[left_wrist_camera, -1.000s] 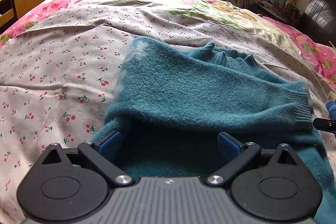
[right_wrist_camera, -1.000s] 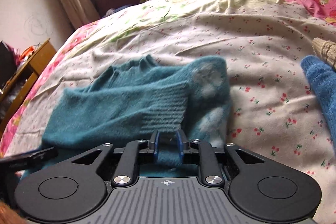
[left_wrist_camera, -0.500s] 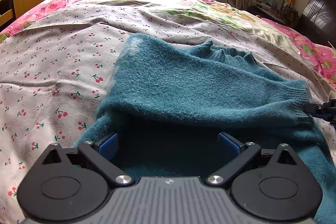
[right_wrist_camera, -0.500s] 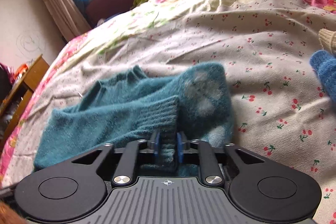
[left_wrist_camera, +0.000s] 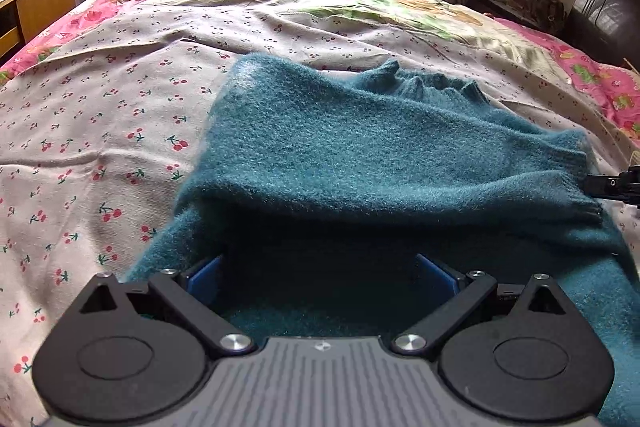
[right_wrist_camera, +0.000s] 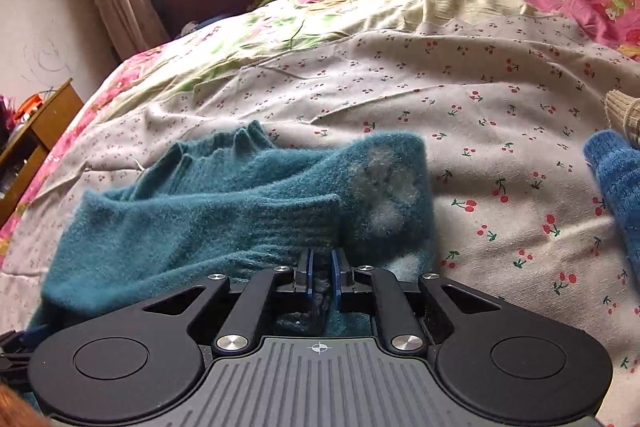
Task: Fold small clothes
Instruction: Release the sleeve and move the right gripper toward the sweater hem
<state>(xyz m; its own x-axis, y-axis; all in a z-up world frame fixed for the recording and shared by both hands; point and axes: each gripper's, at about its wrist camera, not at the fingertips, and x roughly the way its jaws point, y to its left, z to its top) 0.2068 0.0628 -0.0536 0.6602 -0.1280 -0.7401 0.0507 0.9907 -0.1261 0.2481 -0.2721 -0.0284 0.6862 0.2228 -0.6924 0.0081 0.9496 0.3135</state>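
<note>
Sweater cuff now sits between the right gripper jaws, which pinched tighter a moment ago and are easing open; left gripper stays wide open.

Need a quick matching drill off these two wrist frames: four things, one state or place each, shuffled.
Things
1. teal sweater
2. left gripper
3. right gripper
4. blue knit garment

States or places
A. jaws wide apart over teal knit
B. at the right edge of the right wrist view, apart from the sweater
C. lies on the cherry-print sheet, sleeve folded across the body
D. jaws narrow, opening, teal fabric between them

Pairs: 1-C, 2-A, 3-D, 4-B
</note>
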